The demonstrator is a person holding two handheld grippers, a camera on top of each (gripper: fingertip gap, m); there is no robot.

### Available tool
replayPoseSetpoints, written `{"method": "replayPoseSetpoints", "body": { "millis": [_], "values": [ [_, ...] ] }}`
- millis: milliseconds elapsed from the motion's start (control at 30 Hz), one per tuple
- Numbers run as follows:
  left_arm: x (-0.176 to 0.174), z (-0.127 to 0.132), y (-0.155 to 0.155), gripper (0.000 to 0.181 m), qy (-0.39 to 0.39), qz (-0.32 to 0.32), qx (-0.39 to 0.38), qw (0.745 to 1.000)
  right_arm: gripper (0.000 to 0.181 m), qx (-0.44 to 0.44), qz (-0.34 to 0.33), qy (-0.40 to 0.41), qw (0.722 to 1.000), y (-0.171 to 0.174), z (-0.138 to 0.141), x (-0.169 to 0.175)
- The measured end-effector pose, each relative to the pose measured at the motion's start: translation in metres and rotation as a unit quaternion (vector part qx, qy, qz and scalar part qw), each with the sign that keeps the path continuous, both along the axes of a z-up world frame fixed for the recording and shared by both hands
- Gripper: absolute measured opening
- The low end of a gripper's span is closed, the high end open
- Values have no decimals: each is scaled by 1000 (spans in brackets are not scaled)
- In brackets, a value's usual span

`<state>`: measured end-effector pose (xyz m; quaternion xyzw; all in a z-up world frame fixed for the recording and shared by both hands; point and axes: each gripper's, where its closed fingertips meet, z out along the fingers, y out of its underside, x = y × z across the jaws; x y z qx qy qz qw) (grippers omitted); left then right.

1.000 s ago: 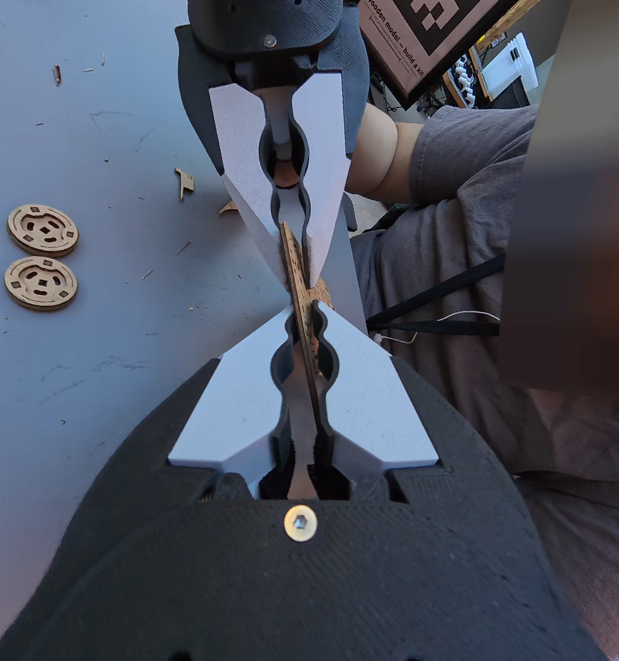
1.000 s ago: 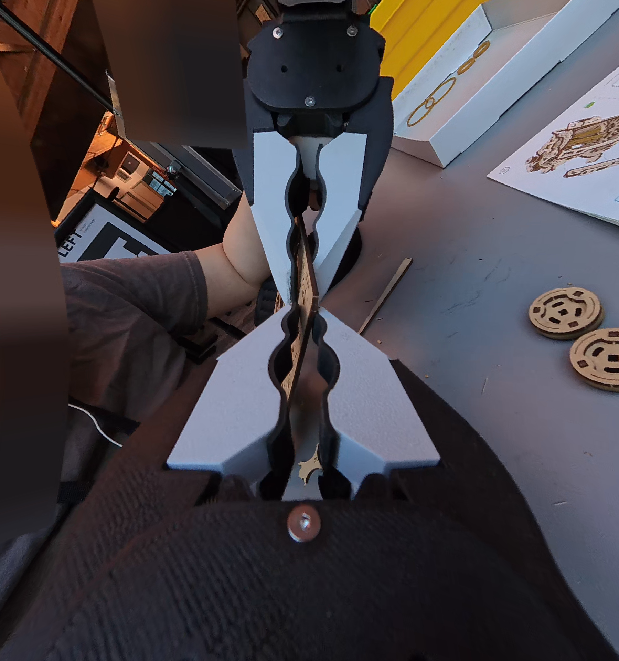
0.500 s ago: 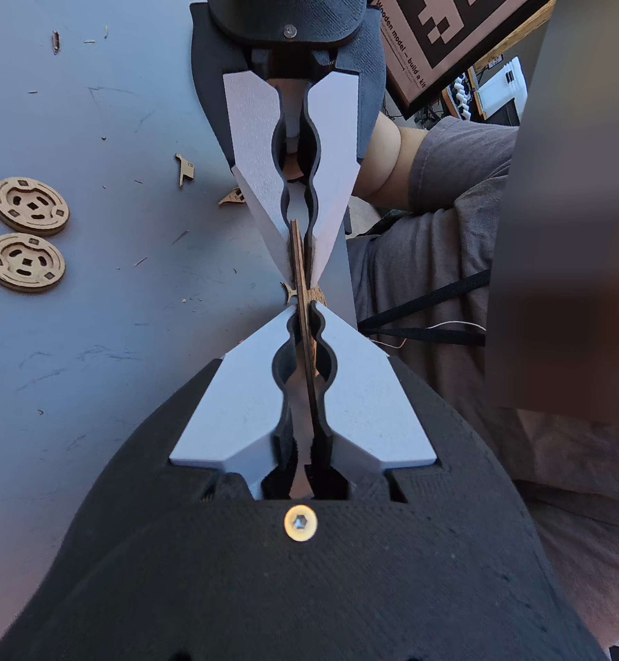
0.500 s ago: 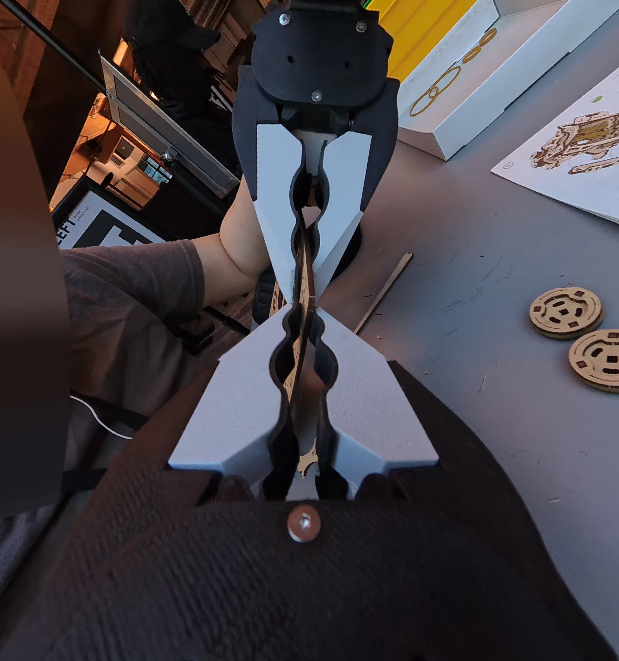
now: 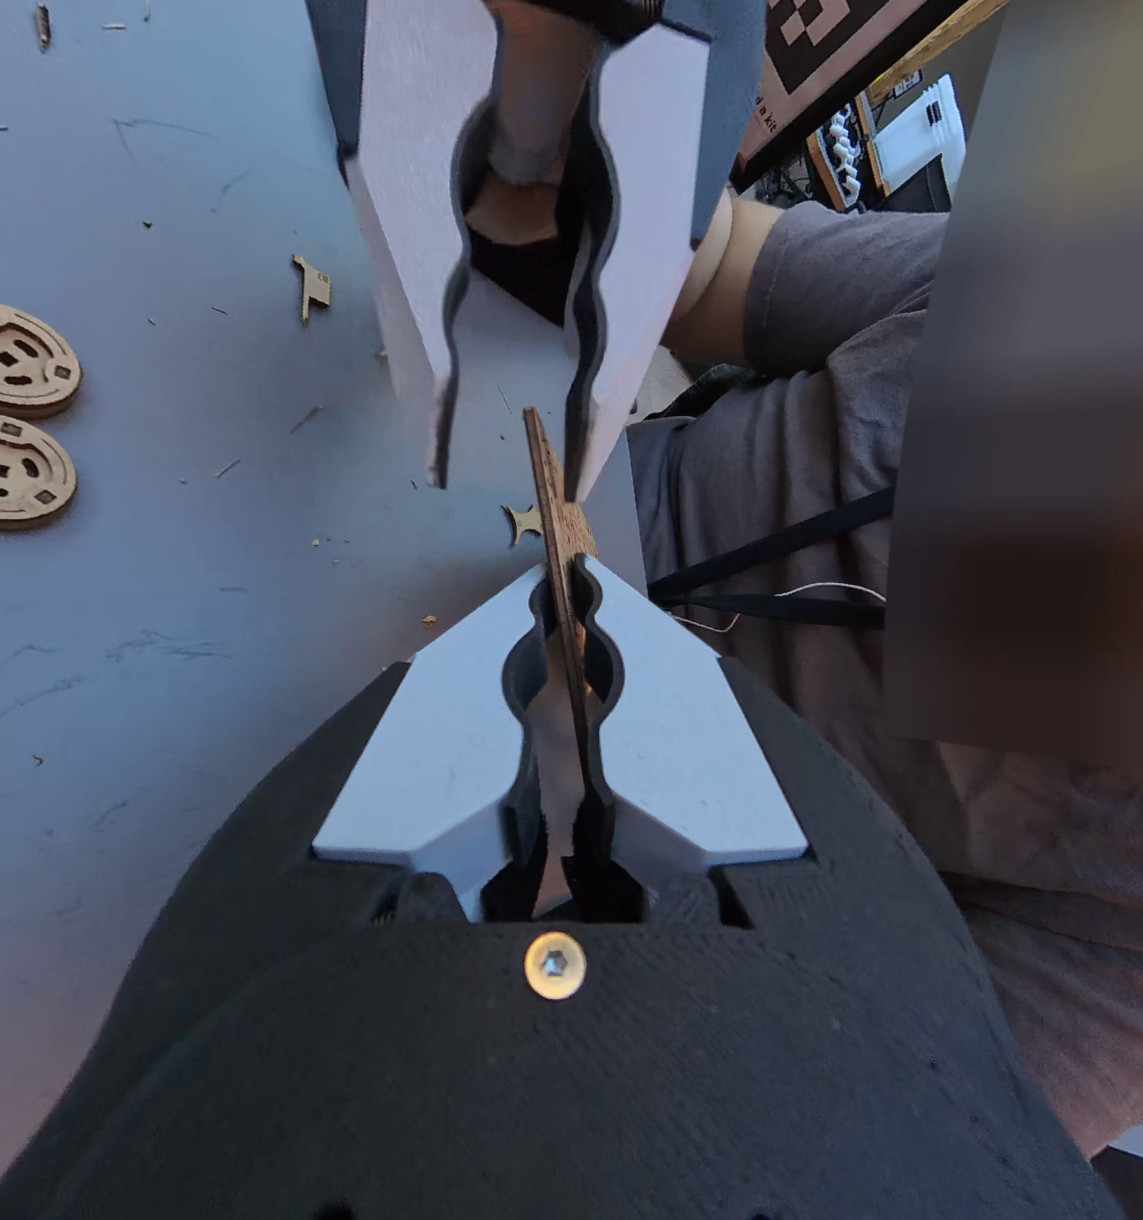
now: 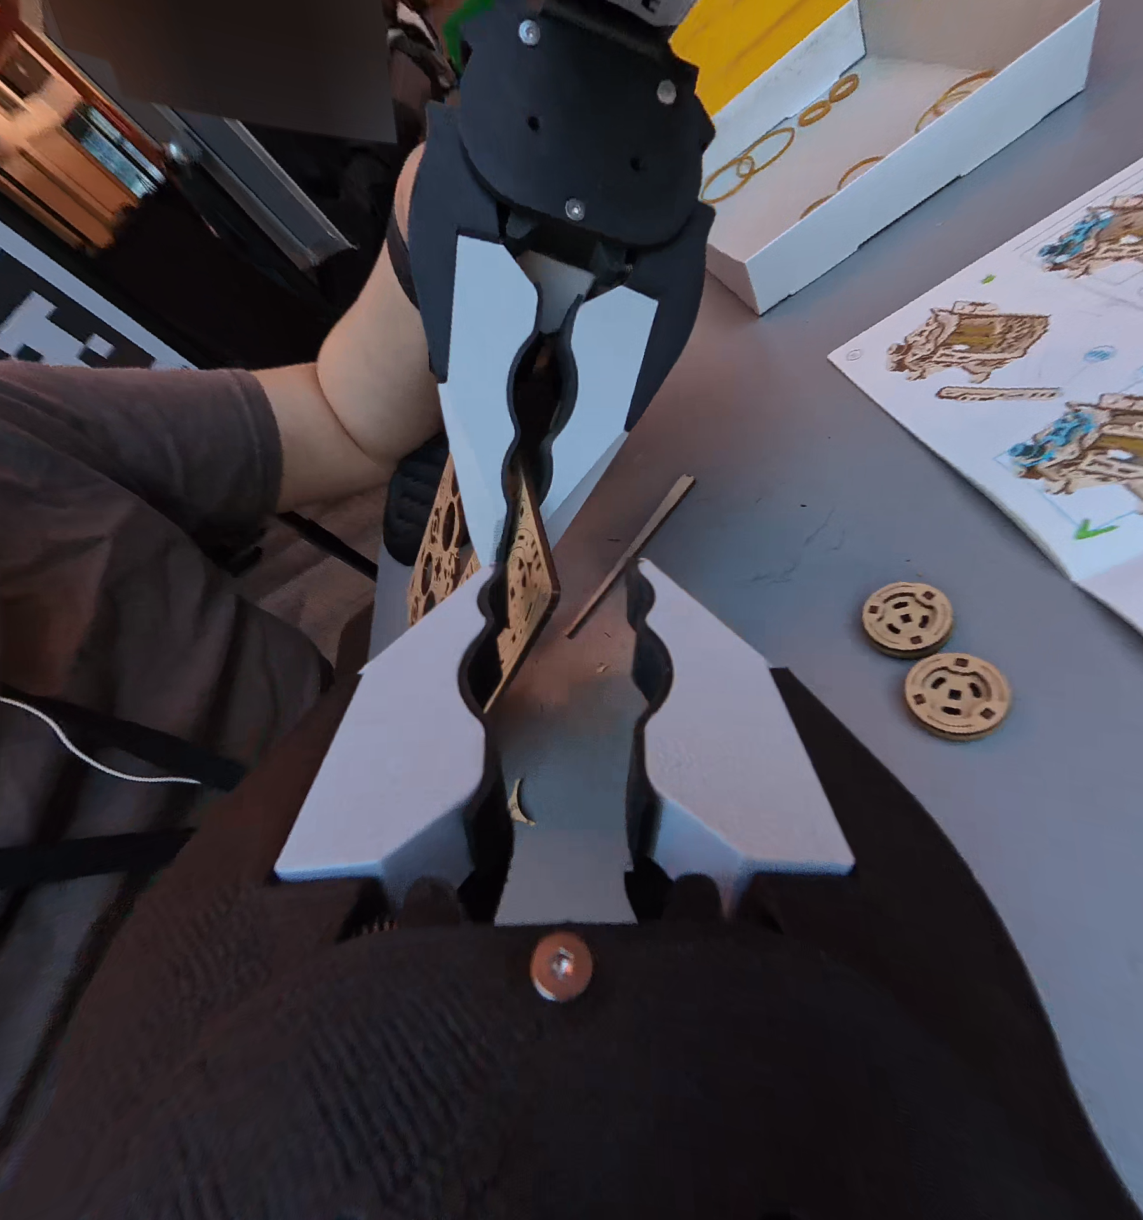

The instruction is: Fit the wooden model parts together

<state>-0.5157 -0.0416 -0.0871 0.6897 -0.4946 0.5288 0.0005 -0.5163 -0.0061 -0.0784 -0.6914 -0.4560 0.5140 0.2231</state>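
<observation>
My left gripper (image 5: 562, 571) is shut on a thin perforated wooden plate (image 5: 558, 528), seen edge-on, and holds it above the table edge. In the right wrist view the left gripper (image 6: 522, 528) comes in from the top, and the plate (image 6: 525, 594) hangs tilted from its tips. My right gripper (image 6: 565, 574) is open; the plate's lower corner lies against its left finger (image 6: 423, 693) and stands apart from the right one. In the left wrist view the right gripper (image 5: 508, 485) faces mine with its jaws spread around the plate's top edge.
Two round wooden discs (image 6: 907, 619) (image 6: 957, 693) lie on the grey table (image 5: 159, 660). A thin wooden strip (image 6: 628, 554), small scraps (image 5: 314, 294) (image 5: 522, 525), an instruction sheet (image 6: 1050, 409) and a white box (image 6: 786, 264) are nearby. The person's forearm (image 6: 357, 409) is close.
My right gripper has opened and let go of the plate, which both grippers were clamping. The left gripper still holds it, now tilted. The two grippers have moved closer together.
</observation>
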Motion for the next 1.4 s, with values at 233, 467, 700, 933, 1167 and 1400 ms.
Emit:
{"method": "replayPoseSetpoints", "body": {
  "millis": [233,467,700,933,1167,1400],
  "values": [
    [0,1,-2,3,0,-6,7,1000,36,40,134,-183,973,-10,-1,-2],
    [-3,-3,-2,3,8,-10,17,1000,15,1,199,-269,942,-24,-16,-6],
    [-3,-5,-1,5,6,-14,33,999,12,-52,191,-253,947,-25,-16,-6],
    [-2,-8,0,7,11,-13,60,998,11,-57,189,-259,946,-24,-18,-6],
    [-1,-4,-3,2,12,-7,4,1000,8,-66,188,-265,943,-26,-16,-5],
    [-4,-5,-4,1,26,-5,15,1000,7,-53,196,-288,936,-27,-17,-7]
  ]
}}
